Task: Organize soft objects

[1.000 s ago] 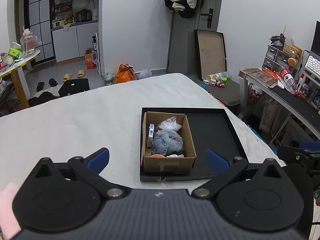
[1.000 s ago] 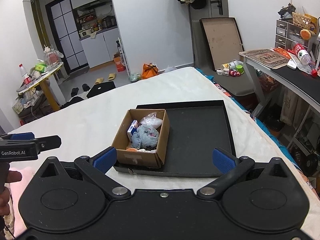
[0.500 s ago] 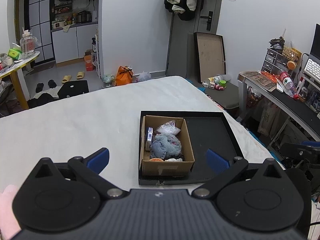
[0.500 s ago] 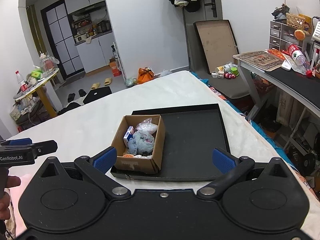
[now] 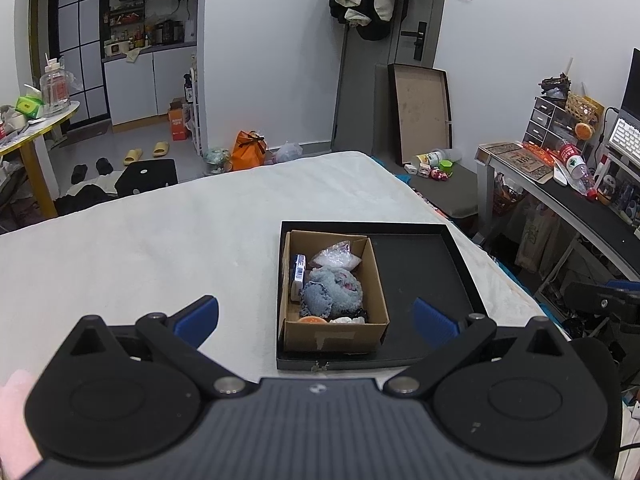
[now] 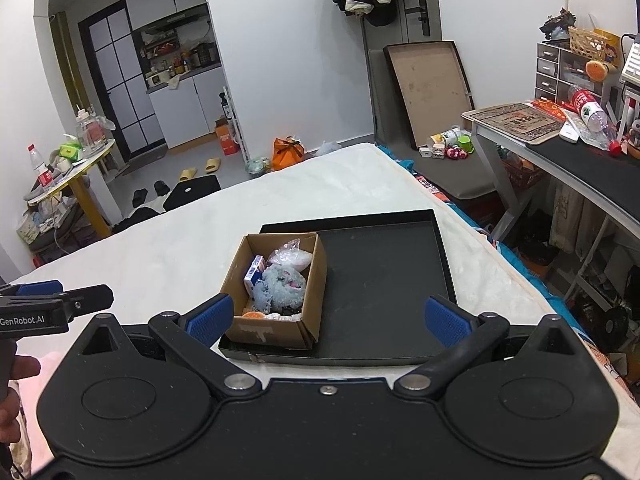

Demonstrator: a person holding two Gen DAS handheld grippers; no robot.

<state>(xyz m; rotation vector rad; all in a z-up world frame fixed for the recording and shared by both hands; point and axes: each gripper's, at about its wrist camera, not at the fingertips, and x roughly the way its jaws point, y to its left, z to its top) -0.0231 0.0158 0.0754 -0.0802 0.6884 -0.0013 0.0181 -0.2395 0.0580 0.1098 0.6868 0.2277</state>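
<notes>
You hold both grippers, left gripper (image 5: 316, 316) and right gripper (image 6: 328, 316), with jaws spread wide and empty, low in frame, facing the cardboard box (image 5: 334, 336) mid-frame, seemingly lining up a reach.

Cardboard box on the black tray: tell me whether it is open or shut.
Open. The cardboard box has no lid over it, and the blue fuzzy cloth and clear plastic bag inside show from above.

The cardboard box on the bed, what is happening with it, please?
A person holds two tongs above the white bed. Both the left tongs and the right tongs are open and hold nothing. The cardboard box sits in the black tray, with a blue fluffy cloth and other small items inside, none touched.
</notes>
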